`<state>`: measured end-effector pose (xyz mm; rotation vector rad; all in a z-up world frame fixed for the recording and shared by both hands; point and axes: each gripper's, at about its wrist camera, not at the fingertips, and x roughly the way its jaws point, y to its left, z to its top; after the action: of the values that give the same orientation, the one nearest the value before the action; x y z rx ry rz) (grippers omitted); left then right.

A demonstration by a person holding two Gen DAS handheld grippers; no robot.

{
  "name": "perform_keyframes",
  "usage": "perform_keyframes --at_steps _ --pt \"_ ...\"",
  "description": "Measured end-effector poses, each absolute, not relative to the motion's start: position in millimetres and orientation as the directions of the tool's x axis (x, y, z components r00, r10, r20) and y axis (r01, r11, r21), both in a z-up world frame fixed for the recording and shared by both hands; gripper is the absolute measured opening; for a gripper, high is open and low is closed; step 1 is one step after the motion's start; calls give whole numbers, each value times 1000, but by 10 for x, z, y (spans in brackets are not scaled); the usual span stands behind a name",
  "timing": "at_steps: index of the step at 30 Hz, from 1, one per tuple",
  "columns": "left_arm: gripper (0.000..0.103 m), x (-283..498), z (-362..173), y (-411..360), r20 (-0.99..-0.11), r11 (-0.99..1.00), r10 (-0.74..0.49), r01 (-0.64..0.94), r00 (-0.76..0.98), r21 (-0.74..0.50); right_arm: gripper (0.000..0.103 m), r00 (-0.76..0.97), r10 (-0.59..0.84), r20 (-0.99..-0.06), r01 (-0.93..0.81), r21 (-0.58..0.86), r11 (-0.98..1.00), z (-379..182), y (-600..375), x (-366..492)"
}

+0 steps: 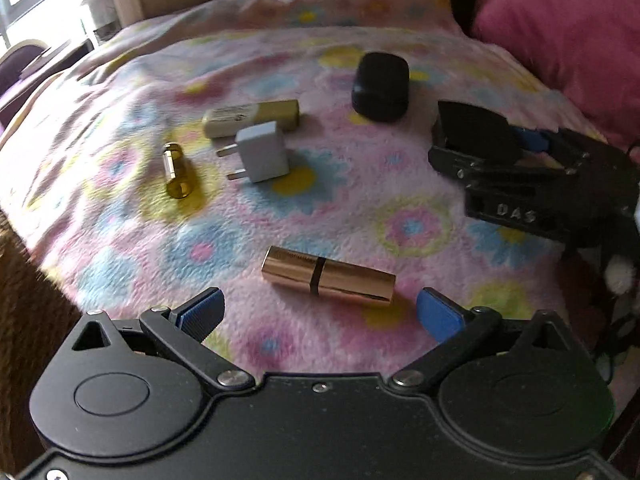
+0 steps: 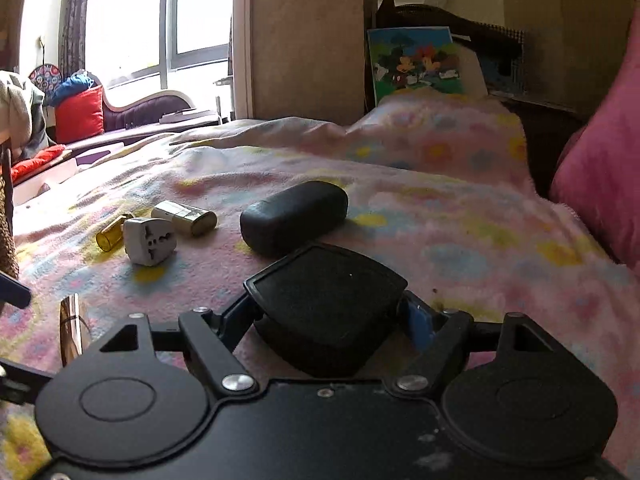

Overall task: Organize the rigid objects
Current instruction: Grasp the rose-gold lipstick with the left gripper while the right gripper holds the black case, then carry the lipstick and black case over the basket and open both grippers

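Note:
On a floral fleece blanket point(image 1: 360, 208) lie a rose-gold lipstick tube point(image 1: 328, 276), a white plug adapter point(image 1: 262, 152), a cream lighter-shaped case point(image 1: 252, 118), a yellow glass vial point(image 1: 178, 176) and a black rounded case point(image 1: 380, 86). My left gripper point(image 1: 320, 312) is open, its blue pads on either side of the lipstick's near end. My right gripper point(image 2: 332, 320) is shut on a black flat box point(image 2: 328, 300), held just above the blanket; it also shows in the left wrist view point(image 1: 476, 136). The black case point(image 2: 294, 216) lies just beyond it.
A pink pillow point(image 1: 568, 36) sits at the right. A Mickey Mouse picture point(image 2: 416, 60) leans against the headboard. A window bench with red cushions point(image 2: 80, 114) is at the far left. The blanket's edge drops off at the left point(image 1: 24, 240).

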<state>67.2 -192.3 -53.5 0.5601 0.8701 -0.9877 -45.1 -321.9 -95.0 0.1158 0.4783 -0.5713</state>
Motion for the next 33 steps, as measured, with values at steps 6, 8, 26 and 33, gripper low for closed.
perform_keyframes --at_steps 6,8,26,33 --pt "97 749 -588 -1977 -822 445 -505 896 262 12 79 746 -479 -463 542 4 841 -971 -3252 -454" --pt "86 767 -595 -1969 -819 450 -523 892 236 -30 79 747 -478 -462 541 7 841 -972 -3254 -461" --pt "67 574 -197 -1192 -774 756 -502 631 387 -174 79 724 -499 -476 547 -43 836 -956 -3198 -411" --pt "67 271 27 -739 -716 854 -421 510 556 -105 78 691 -526 -496 553 -105 826 -901 -3124 -360"
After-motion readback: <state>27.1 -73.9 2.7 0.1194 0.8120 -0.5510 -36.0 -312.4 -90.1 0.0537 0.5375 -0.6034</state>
